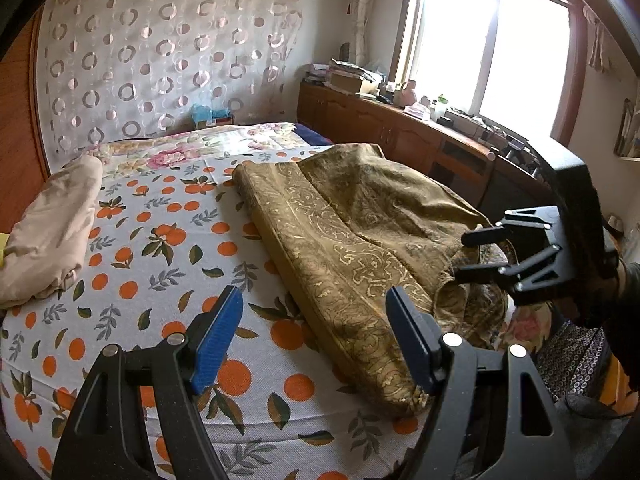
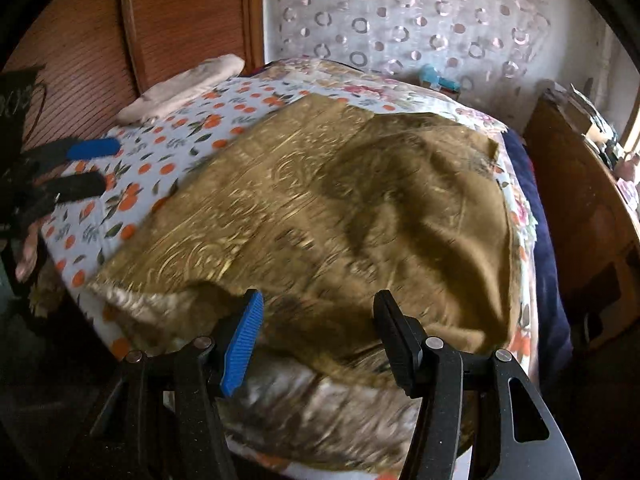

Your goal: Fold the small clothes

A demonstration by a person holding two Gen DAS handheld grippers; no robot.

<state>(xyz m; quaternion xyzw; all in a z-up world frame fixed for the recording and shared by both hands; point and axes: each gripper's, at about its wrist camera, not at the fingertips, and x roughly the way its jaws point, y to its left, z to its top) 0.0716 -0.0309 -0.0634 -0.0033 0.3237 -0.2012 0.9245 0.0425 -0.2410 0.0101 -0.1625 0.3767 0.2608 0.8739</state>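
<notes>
Olive garment half-folded on bedsheet. Right gripper at 3 o'clock, jaws apart, empty. Left gripper open, idle. Advice: pinch hem corner squarely, avoid grabbing bedsheet.

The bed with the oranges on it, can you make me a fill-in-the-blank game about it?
1. The sheet on the bed is printed with leaves and ____.
2. The big patterned cloth lying on it is golden ____.
3. The folded cloth near the wooden headboard is ____.
4. Both the left gripper and the right gripper are ____.

Missing words: oranges; brown; beige; open
</notes>
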